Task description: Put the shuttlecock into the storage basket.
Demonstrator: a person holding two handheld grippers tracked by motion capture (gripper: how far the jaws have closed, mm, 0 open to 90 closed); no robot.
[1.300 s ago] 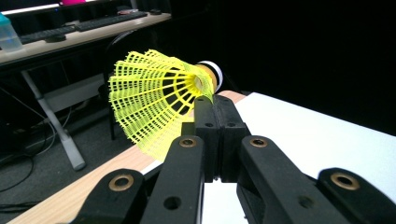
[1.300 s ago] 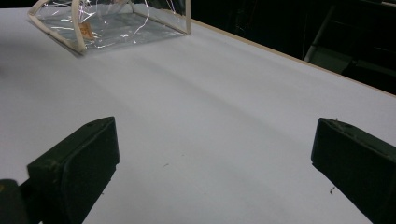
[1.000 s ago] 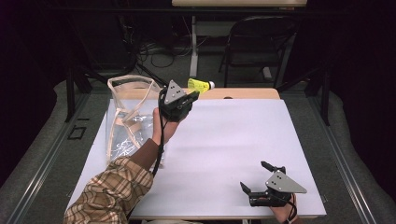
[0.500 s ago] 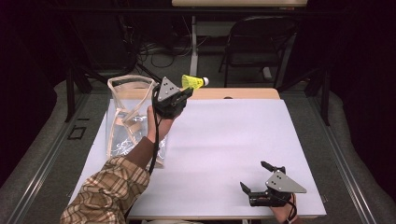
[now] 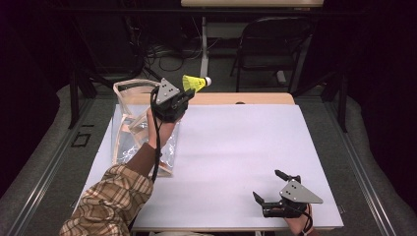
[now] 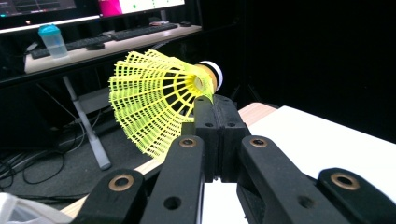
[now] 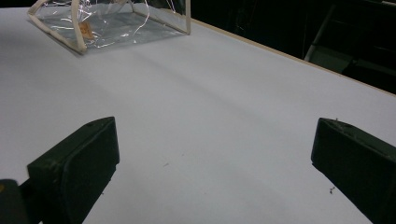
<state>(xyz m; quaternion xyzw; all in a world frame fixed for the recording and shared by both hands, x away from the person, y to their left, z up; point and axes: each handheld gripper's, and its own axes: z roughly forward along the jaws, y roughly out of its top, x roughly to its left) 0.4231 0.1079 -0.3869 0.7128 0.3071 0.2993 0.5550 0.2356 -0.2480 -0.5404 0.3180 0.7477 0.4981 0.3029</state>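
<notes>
The left tool (image 5: pixel 189 96) is pinching a yellow shuttlecock (image 5: pixel 194 83) by the edge of its mesh skirt, jaws pressed together on it, and holds it up in the air at about 11 o'clock over the white surface (image 5: pixel 236 147). In the left gripper view the shuttlecock (image 6: pixel 159 100) lies sideways, with its white-banded cork nose pointing off to 2 o'clock and the open skirt flaring toward 9 o'clock, clear of anything beneath it. Just beside that hand, toward 8 o'clock, stands a clear plastic bag (image 5: pixel 129 125) with a pale trimmed rim, its mouth open and upward as far as can be told; in the right gripper view the same bag (image 7: pixel 116 23) sits far off at 11 o'clock with a small orange-brown bit inside. The right tool (image 5: pixel 268 189) rests at about 5 o'clock near the front edge of the surface, its jaws spread wide with nothing between them. Judging by how things lie, the pick-up is done and the shuttlecock is in transit, high beside the bag's far corner. Whether it is going into the bag or coming out of it cannot be told. What seems left is to carry it to its place, release it, and draw the hand back.
</notes>
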